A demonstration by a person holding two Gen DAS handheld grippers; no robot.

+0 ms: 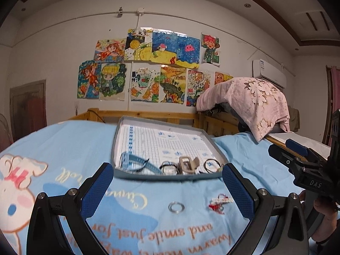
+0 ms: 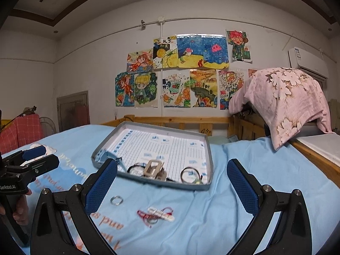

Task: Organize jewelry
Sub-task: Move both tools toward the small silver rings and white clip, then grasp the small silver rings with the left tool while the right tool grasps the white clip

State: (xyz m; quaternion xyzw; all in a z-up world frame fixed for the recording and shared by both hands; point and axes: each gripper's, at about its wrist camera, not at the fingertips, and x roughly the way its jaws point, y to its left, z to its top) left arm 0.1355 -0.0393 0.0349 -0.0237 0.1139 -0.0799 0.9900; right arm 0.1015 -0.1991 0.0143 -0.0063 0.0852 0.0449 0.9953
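Observation:
A grey tray (image 1: 121, 173) lined with gridded paper lies on the blue bedsheet. It holds a blue watch (image 1: 136, 162), a beige watch (image 1: 188, 164) and dark ring bangles (image 1: 212, 165). A silver ring (image 1: 176, 207) and a red-and-white bracelet (image 1: 218, 204) lie on the sheet in front of the tray. My left gripper (image 1: 167, 189) is open and empty above the ring. My right gripper (image 2: 172, 182) is open and empty; the bracelet (image 2: 157, 213) and ring (image 2: 116, 200) lie between its fingers, the tray (image 2: 209, 165) beyond.
A wooden bed rail (image 1: 148, 114) runs behind the tray. A pink floral cloth (image 1: 250, 102) covers something at the right. Children's drawings hang on the wall (image 1: 63, 42). The right gripper shows at the right edge of the left wrist view (image 1: 297, 155).

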